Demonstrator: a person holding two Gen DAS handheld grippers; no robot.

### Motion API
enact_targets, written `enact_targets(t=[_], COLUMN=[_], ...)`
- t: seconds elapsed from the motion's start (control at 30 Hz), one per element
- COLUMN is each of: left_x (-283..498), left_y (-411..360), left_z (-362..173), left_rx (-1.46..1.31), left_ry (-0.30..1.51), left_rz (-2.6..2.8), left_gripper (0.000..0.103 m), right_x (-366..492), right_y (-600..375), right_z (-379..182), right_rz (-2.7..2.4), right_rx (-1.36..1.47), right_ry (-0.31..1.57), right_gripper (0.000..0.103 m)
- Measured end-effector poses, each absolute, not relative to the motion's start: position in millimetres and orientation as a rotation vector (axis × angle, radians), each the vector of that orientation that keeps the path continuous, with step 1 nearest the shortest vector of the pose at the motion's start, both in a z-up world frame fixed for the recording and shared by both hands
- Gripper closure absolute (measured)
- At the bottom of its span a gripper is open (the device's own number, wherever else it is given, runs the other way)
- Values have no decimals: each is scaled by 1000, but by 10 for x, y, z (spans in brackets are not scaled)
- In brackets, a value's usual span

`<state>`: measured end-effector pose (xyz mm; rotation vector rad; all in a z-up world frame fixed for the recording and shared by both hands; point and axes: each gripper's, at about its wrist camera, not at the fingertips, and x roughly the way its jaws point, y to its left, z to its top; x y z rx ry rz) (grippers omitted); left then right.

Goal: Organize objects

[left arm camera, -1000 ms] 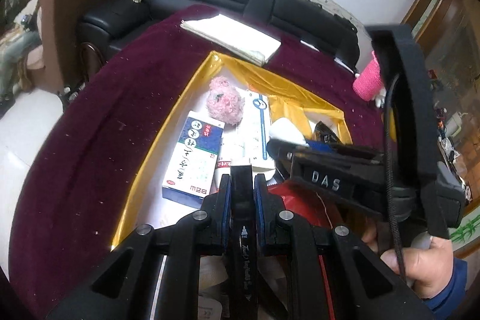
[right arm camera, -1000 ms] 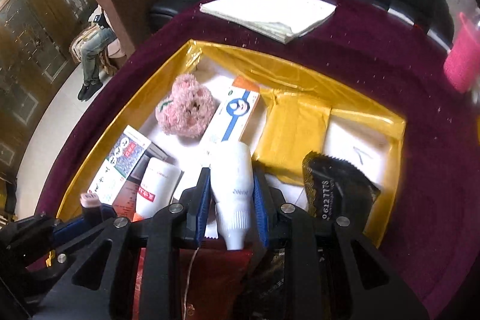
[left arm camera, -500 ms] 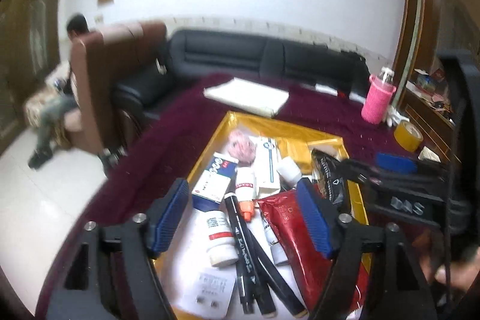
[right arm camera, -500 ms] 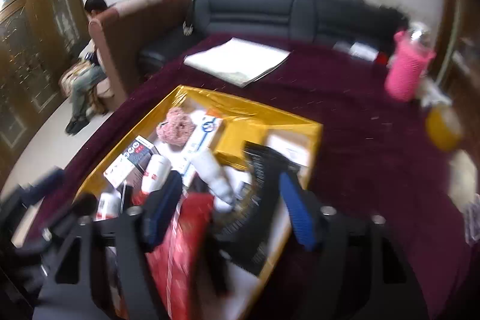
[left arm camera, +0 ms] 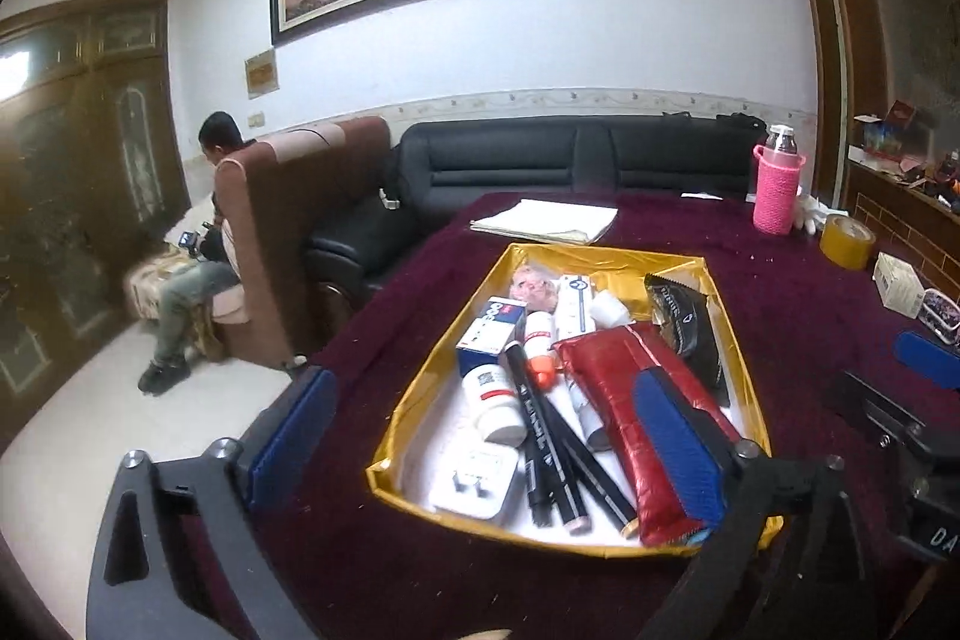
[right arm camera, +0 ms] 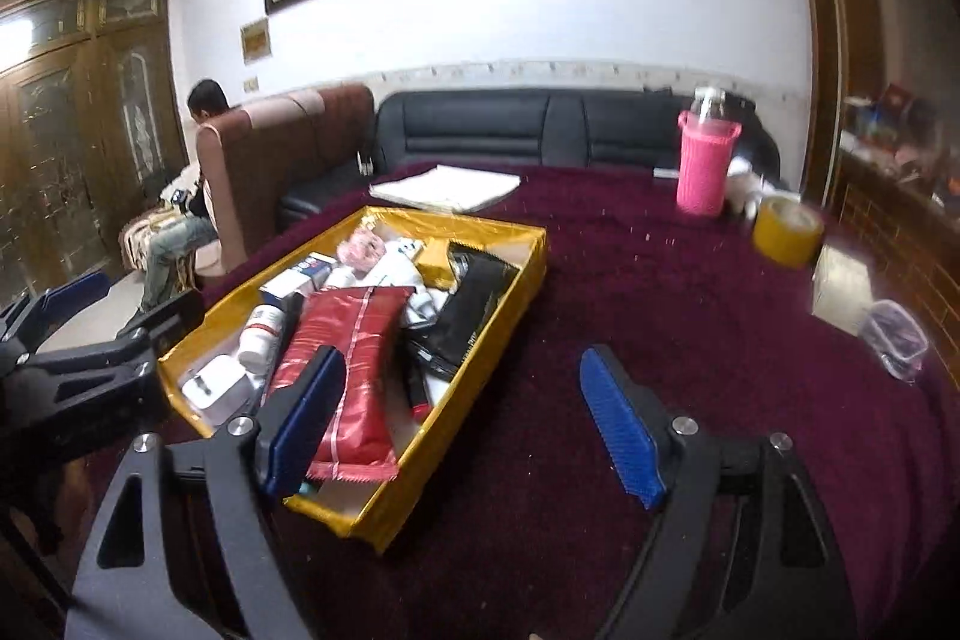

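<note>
A gold tray (left arm camera: 444, 334) sits on the maroon table and also shows in the right wrist view (right arm camera: 528, 274). It holds a red packet (left arm camera: 612, 376), black markers (left arm camera: 543, 430), a white bottle (left arm camera: 492, 400), a blue-and-white box (left arm camera: 489, 328), a black packet (left arm camera: 684, 322), a white charger (left arm camera: 474, 481) and a pink ball (left arm camera: 531, 280). My left gripper (left arm camera: 486, 436) is open and empty, raised in front of the tray. My right gripper (right arm camera: 462, 424) is open and empty, above the tray's near right corner, with the red packet (right arm camera: 348, 340) by its left finger.
A pink bottle (left arm camera: 777, 187), yellow tape roll (left arm camera: 846, 241), small boxes (left arm camera: 897, 280) and stacked white papers (left arm camera: 546, 220) lie on the maroon cloth (right arm camera: 660, 310). A black sofa (left arm camera: 540, 160) and a seated person (left arm camera: 192, 244) are beyond the table.
Both grippers opened, letting go of a black marker (left) and a white tube (right) into the tray, then pulled back and up away from it.
</note>
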<state>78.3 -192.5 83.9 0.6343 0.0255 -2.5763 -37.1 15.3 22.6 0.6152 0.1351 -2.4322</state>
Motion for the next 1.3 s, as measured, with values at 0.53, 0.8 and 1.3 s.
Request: enact_targets(t=[0.53, 0.8, 1.3], left_x=[805, 814, 864], left_y=[-2085, -2186, -2251], left_z=[515, 460, 410], left_rx=[771, 782, 801], left_ry=[-38, 14, 53], left_rz=[-2474, -2475, -2475], left_gripper=[1, 1, 1], right_x=[-173, -193, -224], right_y=[14, 3, 12], right_z=[40, 19, 16], right_rz=[-2428, -2423, -2424], right_rx=[584, 604, 617], right_ry=[272, 276, 269], right_gripper=[20, 20, 20])
